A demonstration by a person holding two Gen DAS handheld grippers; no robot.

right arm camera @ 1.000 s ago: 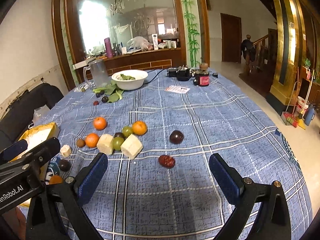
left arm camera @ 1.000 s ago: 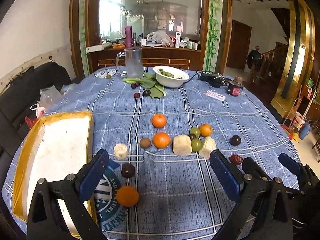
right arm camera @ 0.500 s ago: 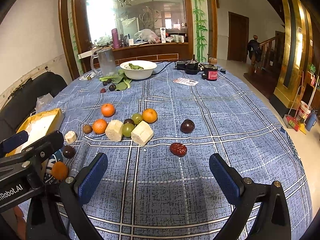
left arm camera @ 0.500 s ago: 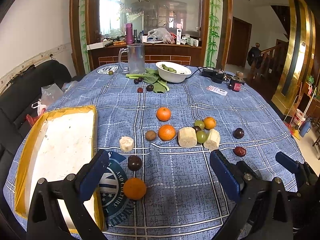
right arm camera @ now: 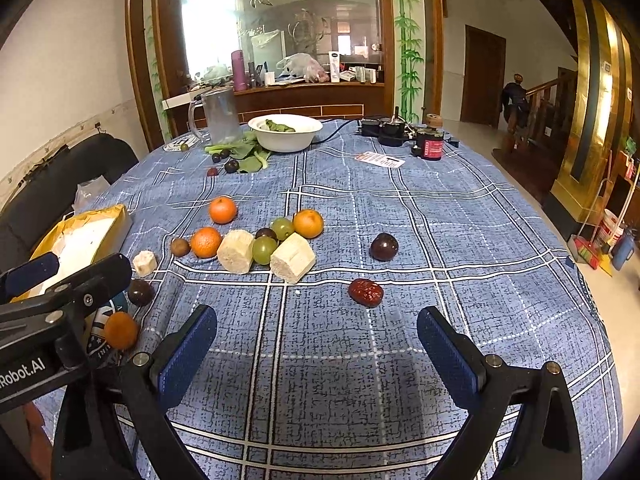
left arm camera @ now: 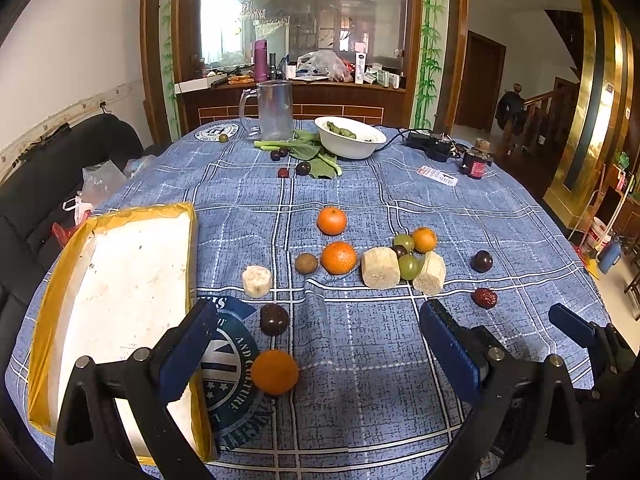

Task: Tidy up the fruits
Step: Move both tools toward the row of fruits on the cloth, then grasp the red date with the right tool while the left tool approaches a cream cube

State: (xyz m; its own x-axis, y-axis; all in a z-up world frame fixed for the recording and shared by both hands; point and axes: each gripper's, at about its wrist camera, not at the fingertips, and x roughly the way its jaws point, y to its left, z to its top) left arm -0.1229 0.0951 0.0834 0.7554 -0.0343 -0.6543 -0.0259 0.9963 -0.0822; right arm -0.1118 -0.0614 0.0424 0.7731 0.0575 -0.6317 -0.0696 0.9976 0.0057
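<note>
Fruit lies scattered on the blue checked tablecloth [left arm camera: 360,360]: several oranges, the nearest one [left arm camera: 274,372] between my left fingers' line, a dark plum [left arm camera: 274,319], a kiwi [left arm camera: 306,263], green grapes [left arm camera: 409,266], pale cut chunks [left arm camera: 380,268], a red date [right arm camera: 365,292] and another plum [right arm camera: 383,247]. A white foam tray with yellow rim [left arm camera: 116,280] lies at the left. My left gripper [left arm camera: 320,356] is open and empty above the near orange. My right gripper [right arm camera: 316,352] is open and empty, just short of the date.
At the table's far side stand a glass mug [left arm camera: 274,110], a white bowl [left arm camera: 350,142] with greens, leafy vegetables with small dark fruits [left arm camera: 303,168], a power strip and a small jar [left arm camera: 474,164]. A black sofa [left arm camera: 48,176] is at the left.
Both grippers have pulled back and risen slightly, so the fruit sits farther up in the views. Both stay open; no fruit has moved.
</note>
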